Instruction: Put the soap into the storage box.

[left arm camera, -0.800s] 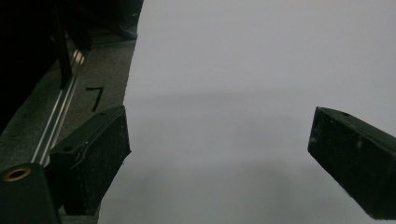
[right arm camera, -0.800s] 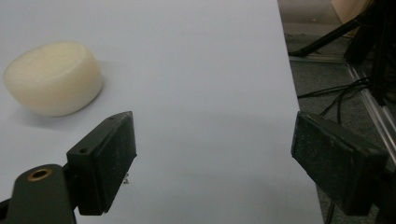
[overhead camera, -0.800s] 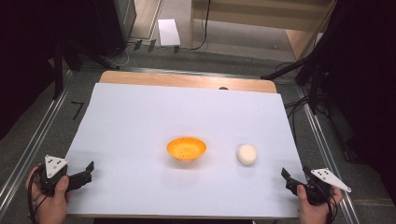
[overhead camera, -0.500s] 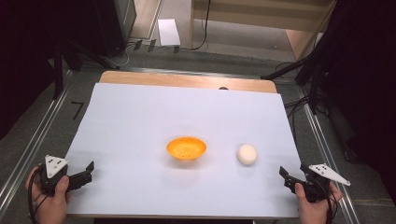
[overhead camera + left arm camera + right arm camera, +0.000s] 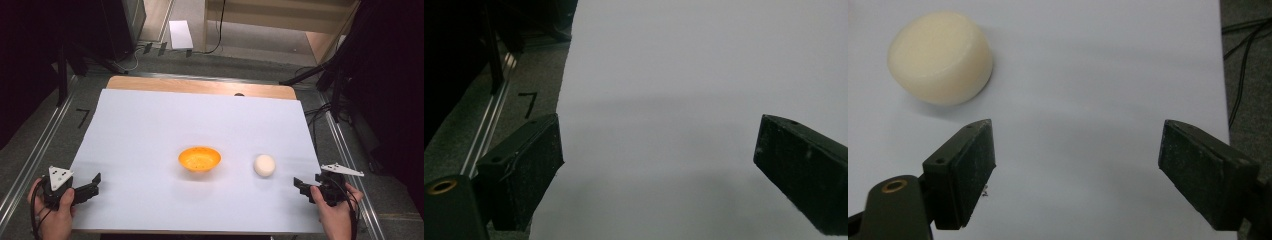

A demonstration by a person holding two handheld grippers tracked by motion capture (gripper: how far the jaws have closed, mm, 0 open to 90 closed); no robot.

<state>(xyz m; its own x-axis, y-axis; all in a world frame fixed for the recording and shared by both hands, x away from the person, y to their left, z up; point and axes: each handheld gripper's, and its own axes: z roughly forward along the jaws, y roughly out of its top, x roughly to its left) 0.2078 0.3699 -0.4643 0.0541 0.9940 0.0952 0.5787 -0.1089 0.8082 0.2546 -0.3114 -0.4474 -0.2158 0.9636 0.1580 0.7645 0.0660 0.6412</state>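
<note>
An orange bowl (image 5: 199, 158) sits near the middle of the white sheet (image 5: 200, 115). A cream round puck (image 5: 264, 165) lies a short way to its right, seen up close at the upper left of the right gripper view (image 5: 940, 57). At the sheet's front right corner my right gripper (image 5: 300, 186) is held low, a little to the right of the puck. Its jaws stand wide apart with nothing between them (image 5: 1078, 150). My left gripper (image 5: 94, 184) rests at the front left edge of the sheet, also open and empty (image 5: 659, 160).
A wooden table edge (image 5: 200, 86) shows beyond the sheet. Metal rails run along the left (image 5: 30, 165) and right (image 5: 350, 160) sides. Cables (image 5: 320, 112) lie on the floor at the right, and a white sheet of paper (image 5: 180, 34) lies on the floor beyond the table.
My right gripper has crept slightly left and forward toward the cream puck. The left gripper, bowl and puck have stayed put.
</note>
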